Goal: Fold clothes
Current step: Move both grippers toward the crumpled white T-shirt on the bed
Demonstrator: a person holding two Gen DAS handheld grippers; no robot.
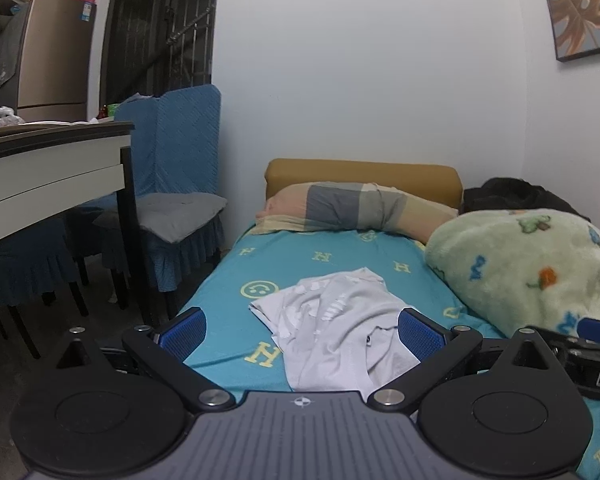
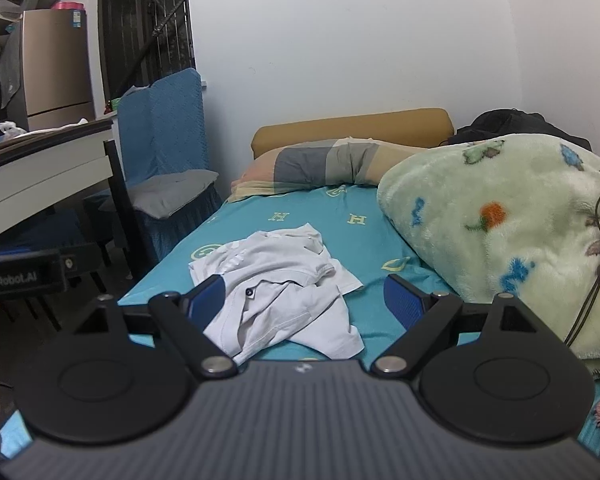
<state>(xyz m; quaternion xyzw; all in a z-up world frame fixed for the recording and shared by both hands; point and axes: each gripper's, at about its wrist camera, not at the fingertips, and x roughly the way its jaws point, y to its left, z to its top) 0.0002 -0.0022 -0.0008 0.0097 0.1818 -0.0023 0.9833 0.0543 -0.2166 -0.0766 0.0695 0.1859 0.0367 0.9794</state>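
A crumpled white shirt (image 1: pixel 332 320) (image 2: pixel 284 288) with a pale print lies bunched on the teal bedsheet (image 1: pixel 332 256) (image 2: pixel 364 240). My left gripper (image 1: pixel 302 330) hovers open above its near edge, blue pads spread wide, nothing between them. My right gripper (image 2: pixel 306 298) is open too, held over the shirt's near part with a small dark button showing between the fingers. In the right wrist view the left gripper's body (image 2: pixel 24 276) shows at the left edge. In the left wrist view the right gripper's body (image 1: pixel 580 352) shows at the right.
A pale green fleece blanket (image 1: pixel 532 264) (image 2: pixel 508 224) is heaped along the bed's right side. A checked pillow (image 1: pixel 352 208) (image 2: pixel 324 168) and tan headboard (image 1: pixel 364 176) lie at the far end. A desk (image 1: pixel 52 164) and blue-covered chairs (image 1: pixel 172 184) stand left.
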